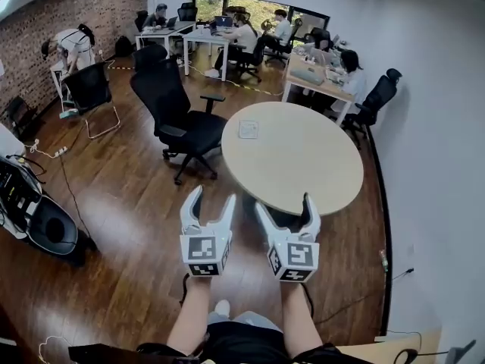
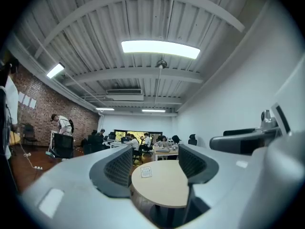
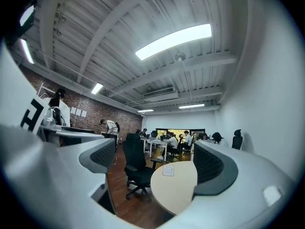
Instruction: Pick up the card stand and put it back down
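The card stand [image 1: 248, 130] is a small clear holder with a white card, standing on the far left part of a round beige table [image 1: 303, 165]. Both grippers hover level over the wooden floor, short of the table's near edge. My left gripper [image 1: 213, 197] is open with nothing between its fingers. My right gripper [image 1: 284, 203] stands open wider, also empty. In the left gripper view the card stand [image 2: 146, 172] shows far off between the jaws of the left gripper [image 2: 155, 163]. The right gripper view shows the card stand [image 3: 168, 170] on the table [image 3: 178, 190], beyond the right gripper [image 3: 157, 159].
A black office chair [image 1: 182, 120] stands against the table's left side, another chair [image 1: 91, 89] further left. Black equipment [image 1: 34, 214] and cables sit at the left edge. A white wall [image 1: 439, 165] runs close behind the table on the right. People work at desks [image 1: 311, 78] far back.
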A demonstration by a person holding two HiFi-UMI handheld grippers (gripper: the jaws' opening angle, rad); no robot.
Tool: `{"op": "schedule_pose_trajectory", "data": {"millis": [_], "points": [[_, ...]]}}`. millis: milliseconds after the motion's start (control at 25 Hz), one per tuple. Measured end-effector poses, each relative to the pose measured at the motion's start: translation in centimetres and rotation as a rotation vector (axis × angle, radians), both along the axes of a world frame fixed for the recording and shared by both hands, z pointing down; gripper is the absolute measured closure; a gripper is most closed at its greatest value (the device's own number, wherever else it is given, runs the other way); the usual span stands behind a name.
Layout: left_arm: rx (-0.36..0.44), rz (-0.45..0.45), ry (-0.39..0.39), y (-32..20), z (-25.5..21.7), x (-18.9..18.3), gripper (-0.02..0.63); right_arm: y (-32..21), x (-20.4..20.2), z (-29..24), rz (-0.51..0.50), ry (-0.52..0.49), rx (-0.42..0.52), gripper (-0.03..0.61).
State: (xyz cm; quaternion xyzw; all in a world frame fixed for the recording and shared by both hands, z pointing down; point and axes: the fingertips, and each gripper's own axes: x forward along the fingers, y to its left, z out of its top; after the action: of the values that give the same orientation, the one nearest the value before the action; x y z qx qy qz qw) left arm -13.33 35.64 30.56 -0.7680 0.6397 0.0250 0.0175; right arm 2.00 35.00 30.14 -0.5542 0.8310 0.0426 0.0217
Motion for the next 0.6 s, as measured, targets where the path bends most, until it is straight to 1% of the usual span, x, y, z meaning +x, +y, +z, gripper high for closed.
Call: {"op": "schedule_pose_trajectory", "data": {"millis": [120, 320, 400, 520, 600], "points": [[-0.035, 0.011, 0.018, -2.7, 1.5, -0.3, 0.31, -2.8, -0.1, 1.2, 0.005, 0.0, -0.04, 0.055], [-0.038, -0.005, 0.008, -7.6, 1.5, -0.9, 0.31, -7.7, -0.1, 1.7, 0.005, -0.024, -0.048, 0.055], [-0.048, -0.007, -0.006, -9.8, 1.7, -0.7, 0.31, -9.9, 0.0, 1.8, 0.011, -0.002, -0.033, 0.055], [-0.059, -0.018, -0.018, -13.8, 2.1, 0.1, 0.311, -13.4, 0.3, 1.0, 0.012, 0.059, 0.018, 0.055], [-0.057, -0.019, -0.022, -16.5, 2.0, 1.2, 0.311, -16.1, 1.3, 0.4, 0.004, 0.048, 0.034, 0.055]]}}
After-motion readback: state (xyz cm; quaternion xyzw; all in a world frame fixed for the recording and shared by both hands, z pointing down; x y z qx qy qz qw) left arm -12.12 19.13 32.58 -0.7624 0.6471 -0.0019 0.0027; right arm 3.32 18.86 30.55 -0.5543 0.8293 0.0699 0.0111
